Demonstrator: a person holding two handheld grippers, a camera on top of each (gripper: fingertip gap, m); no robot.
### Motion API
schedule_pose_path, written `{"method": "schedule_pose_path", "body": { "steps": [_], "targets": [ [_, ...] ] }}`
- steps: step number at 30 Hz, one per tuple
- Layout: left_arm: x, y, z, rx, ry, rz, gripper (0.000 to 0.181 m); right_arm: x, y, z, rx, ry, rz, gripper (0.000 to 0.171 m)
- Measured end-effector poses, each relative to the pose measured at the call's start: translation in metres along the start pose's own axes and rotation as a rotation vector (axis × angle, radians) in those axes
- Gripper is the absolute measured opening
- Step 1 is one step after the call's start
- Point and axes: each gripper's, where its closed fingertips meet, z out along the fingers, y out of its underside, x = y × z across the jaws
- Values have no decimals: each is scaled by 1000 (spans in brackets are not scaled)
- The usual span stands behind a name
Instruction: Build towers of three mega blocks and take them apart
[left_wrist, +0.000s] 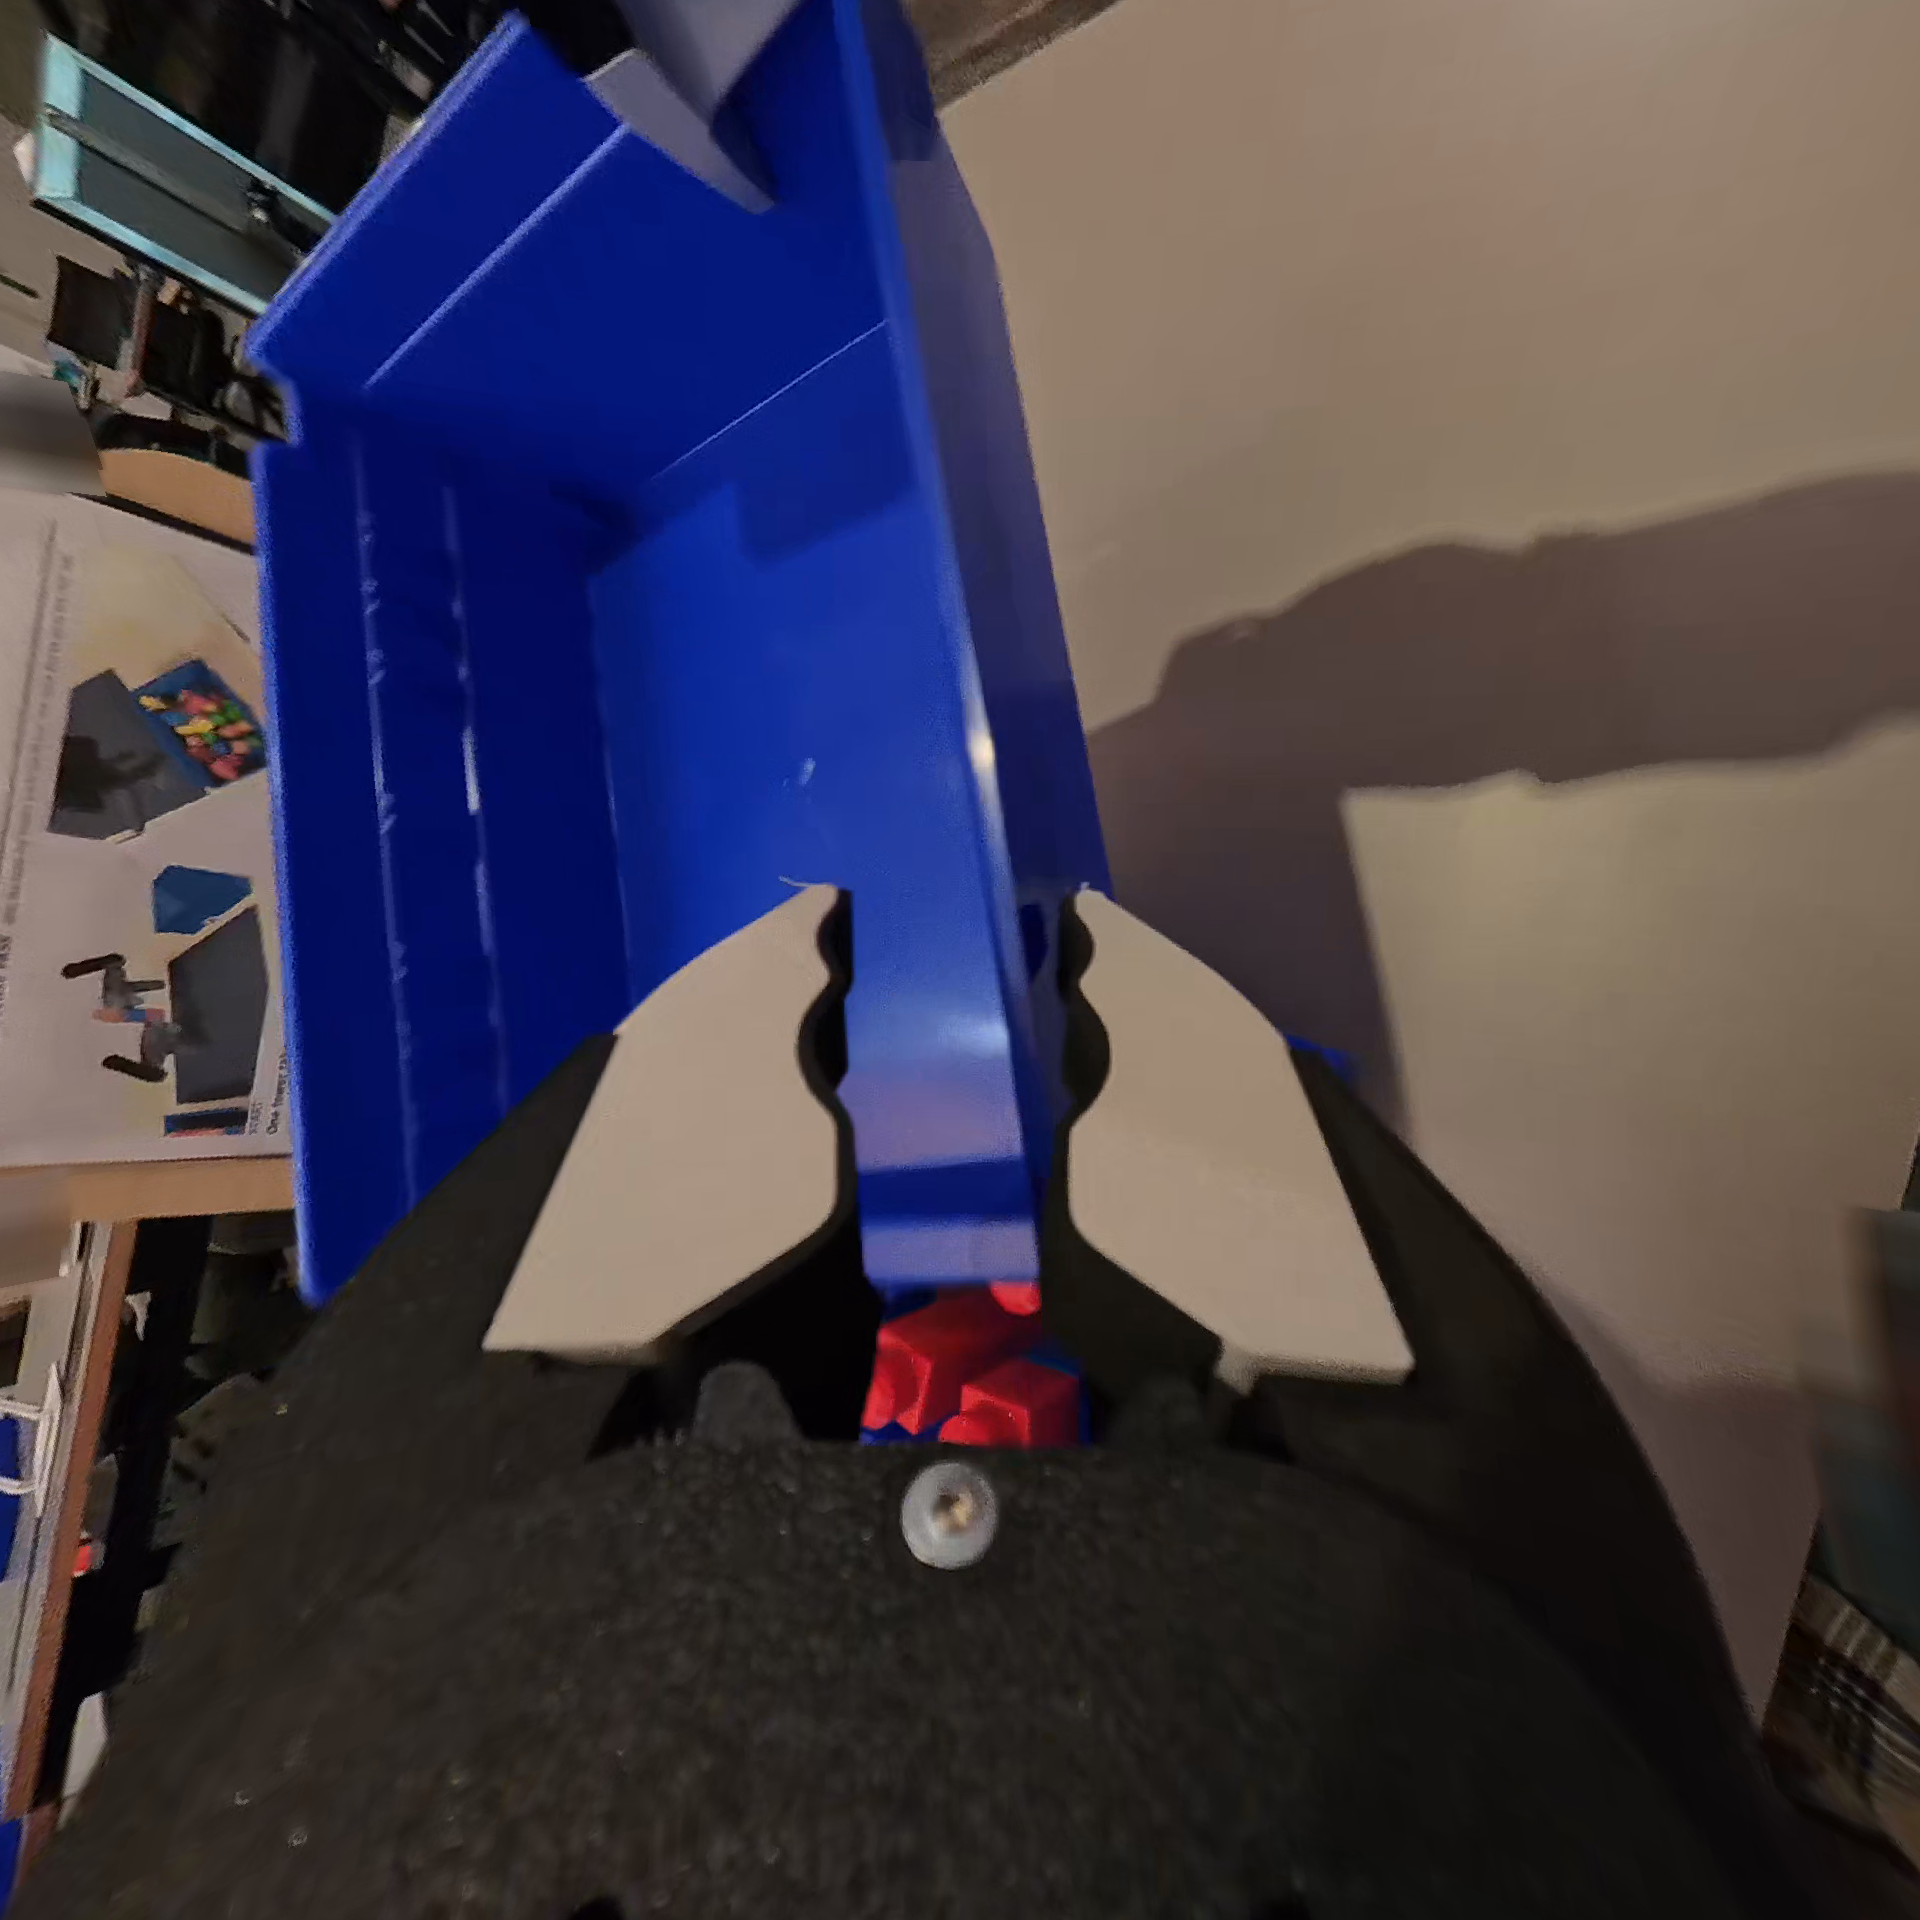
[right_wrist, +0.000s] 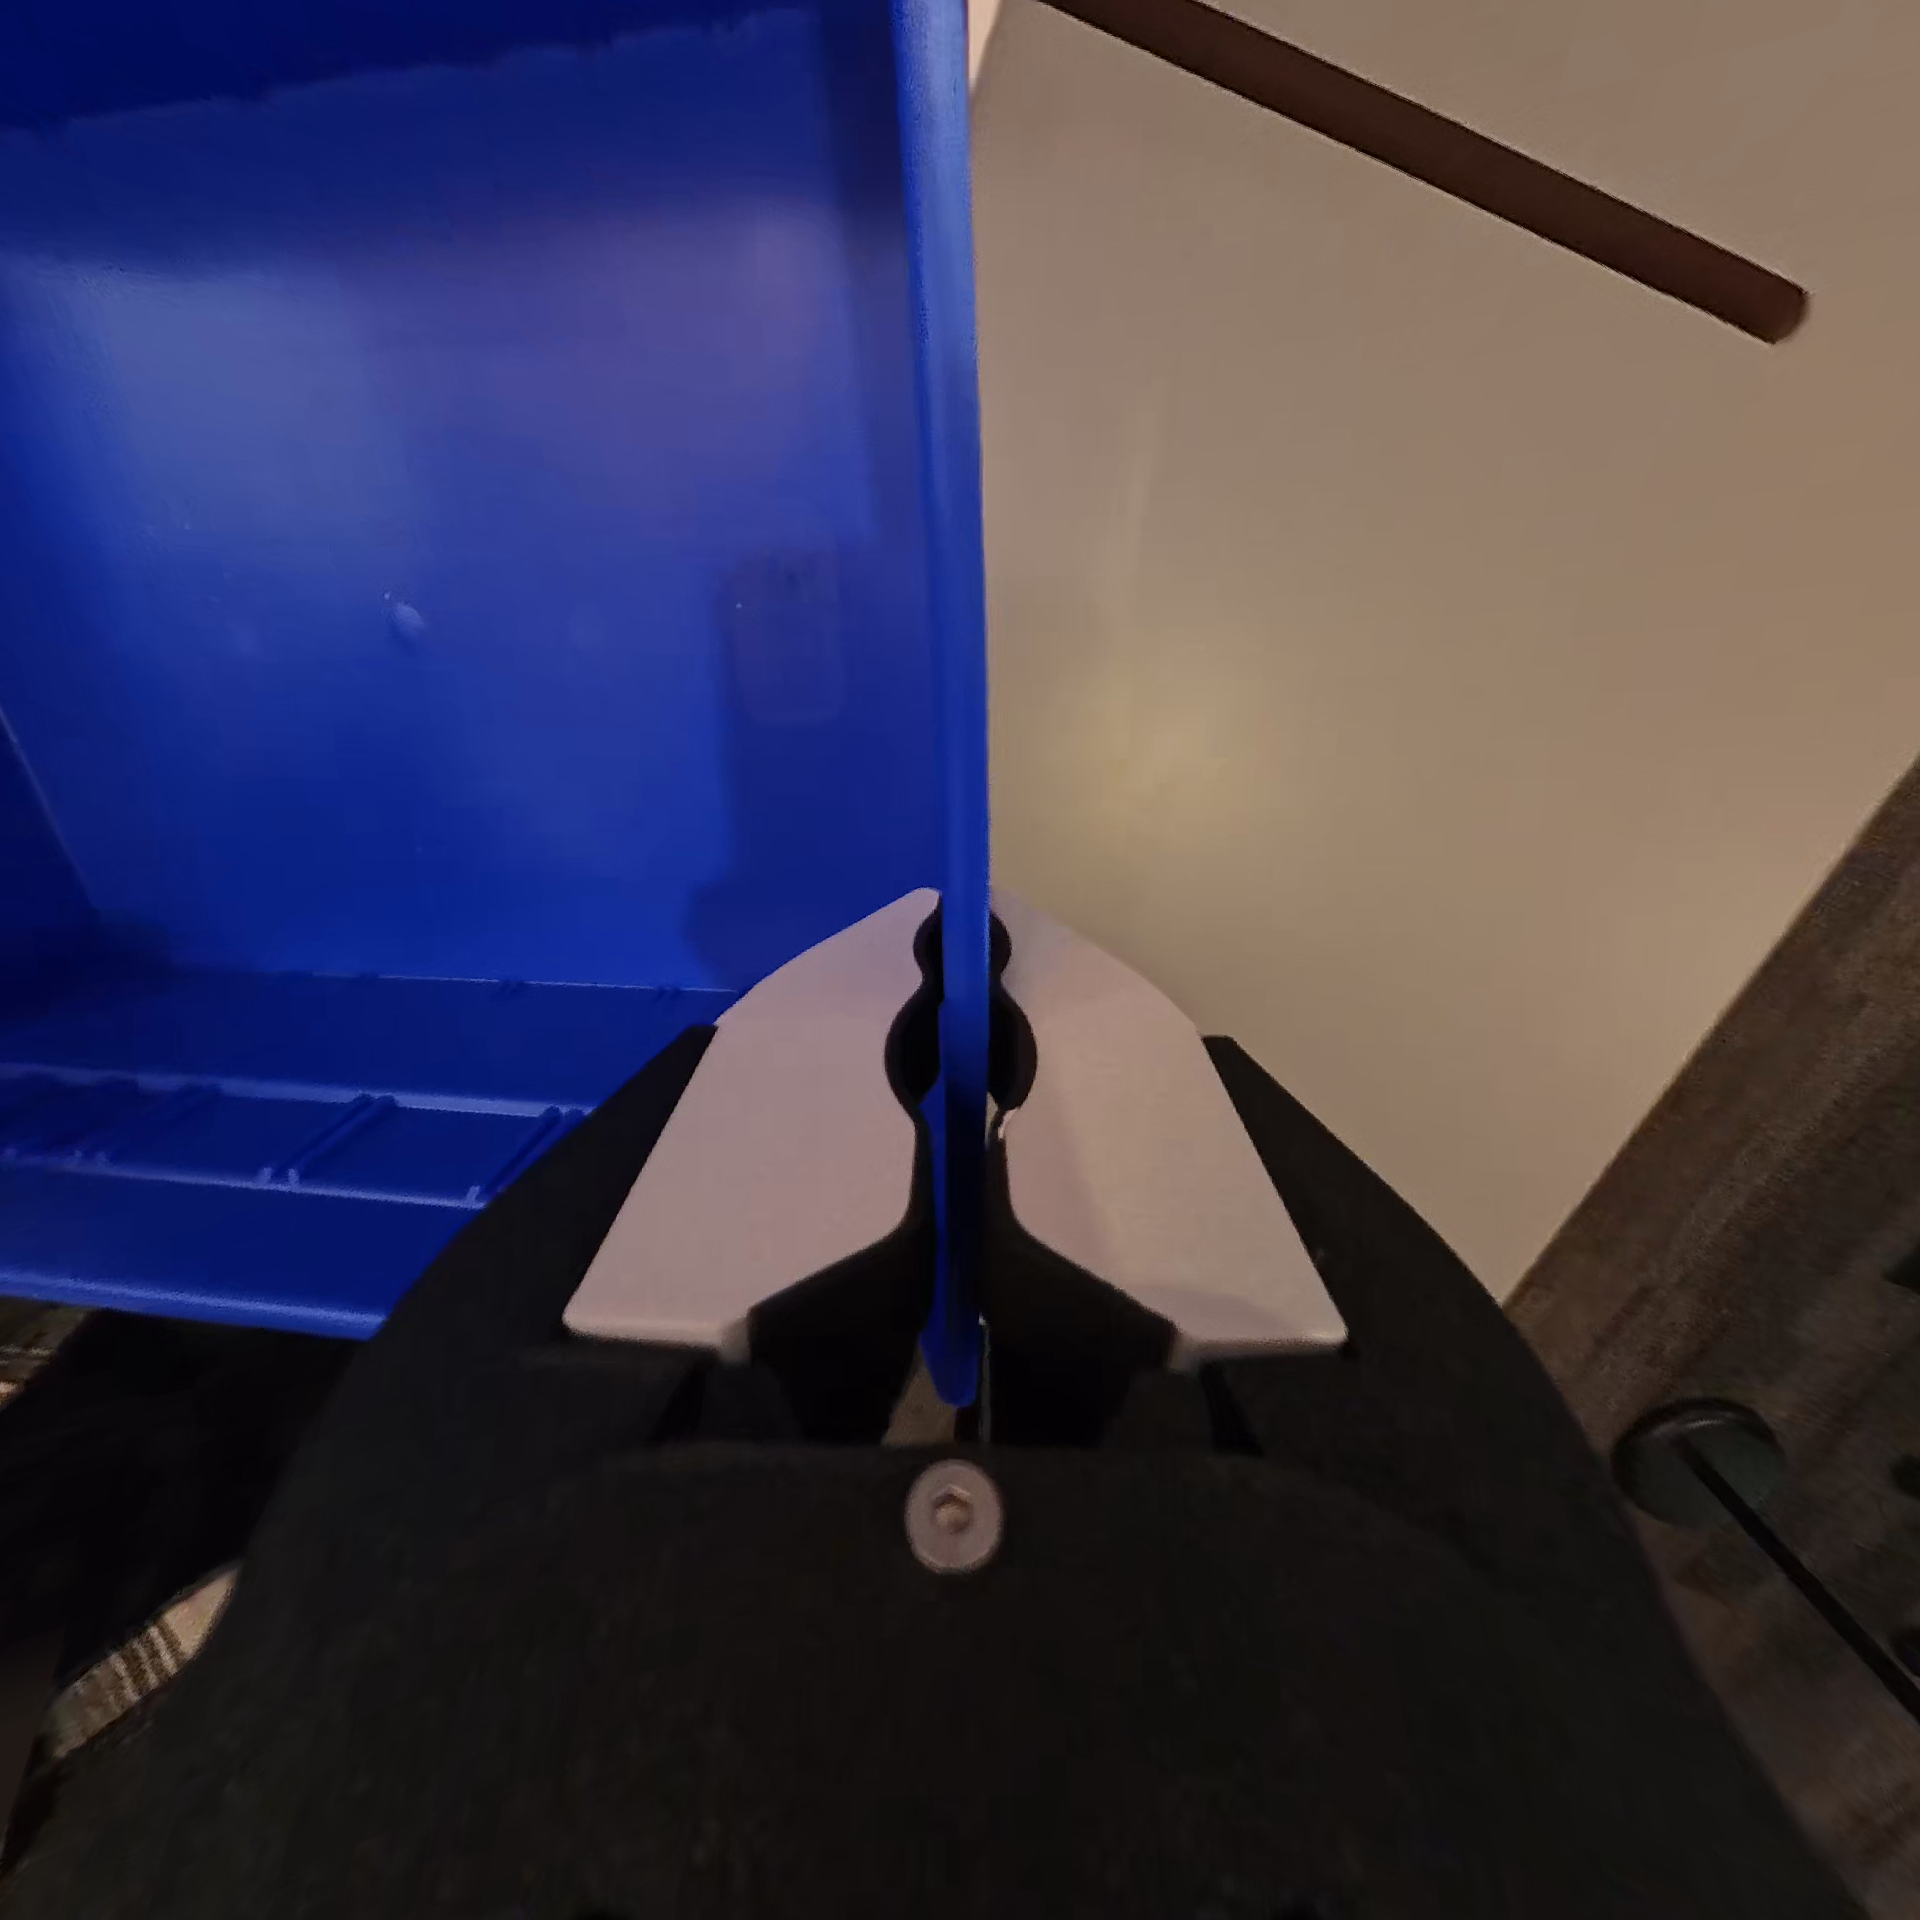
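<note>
Blue plastic: the bin (right_wrist: 447, 540) is tipped, and my right gripper (right_wrist: 961, 997) pinches its thin wall.
Left gripper (left_wrist: 951, 1039): jaws straddle the wall; whether they bite it, I cannot tell.
Blocks: red blocks (left_wrist: 966, 1371) show low beneath my left jaws.
Risk: I judge the smooth wall could slip and dump everything.

Dim, warm light, soft focus in both wrist views
I see motion blur on the glossy blue plastic bin (right_wrist: 416, 520), faint glare patches, an arm-shaped shadow on the beige tabletop (left_wrist: 1558, 644), and wide-angle bending at edges
</note>
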Motion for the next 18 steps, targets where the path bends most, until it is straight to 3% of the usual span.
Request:
{"method": "schedule_pose_path", "body": {
  "steps": [1, 5, 11, 14, 18],
  "targets": [
    [-3, -2, -5, 14, -9, -13, 44, 8, 3, -3, 2, 8, 5, 2],
    [-8, 4, -20, 41, 37, -113, 66, 41, 21, -10, -18, 20, 46, 2],
    [-29, 46, -51, 89, 110, -338, 67, 99, 49, -14, -63, 57, 45, 2],
    [-39, 81, -73, 128, 158, -498, 66, 129, 65, -12, -96, 58, 42, 2],
    [-63, 157, -99, 115, 111, -730, 66, 164, 82, -4, -124, 31, -59, 3]
  ]
}}
